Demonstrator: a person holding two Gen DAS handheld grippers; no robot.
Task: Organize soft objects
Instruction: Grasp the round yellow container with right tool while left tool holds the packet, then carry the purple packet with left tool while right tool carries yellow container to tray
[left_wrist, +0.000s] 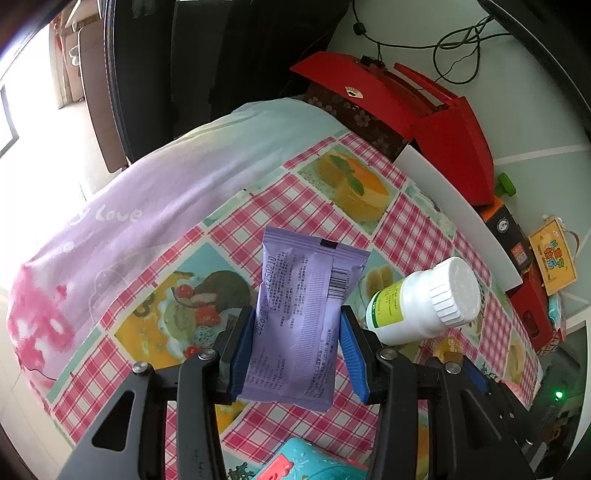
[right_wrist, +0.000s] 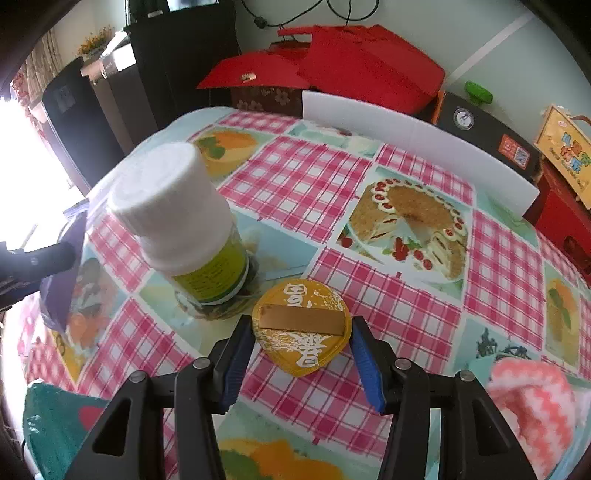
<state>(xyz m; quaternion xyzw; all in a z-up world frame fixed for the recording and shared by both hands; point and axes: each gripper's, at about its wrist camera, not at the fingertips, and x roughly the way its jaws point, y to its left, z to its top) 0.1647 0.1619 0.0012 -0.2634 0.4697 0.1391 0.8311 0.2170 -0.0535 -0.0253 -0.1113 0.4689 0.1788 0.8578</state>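
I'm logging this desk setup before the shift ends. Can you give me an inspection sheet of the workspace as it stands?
Surface: table under a pink checked cloth with cake pictures.
Job's things: purple packet held clear of the table; yellow pouch lying flat; teal cloth and pink knit at the near edge.
Clutter: white pill bottle standing by the pouch.
Grippers: left gripper shut on the packet; right gripper has its pads against the pouch's sides.
Cables: black cable on the wall behind.
Surroundings: red boxes, white board, gauge device.
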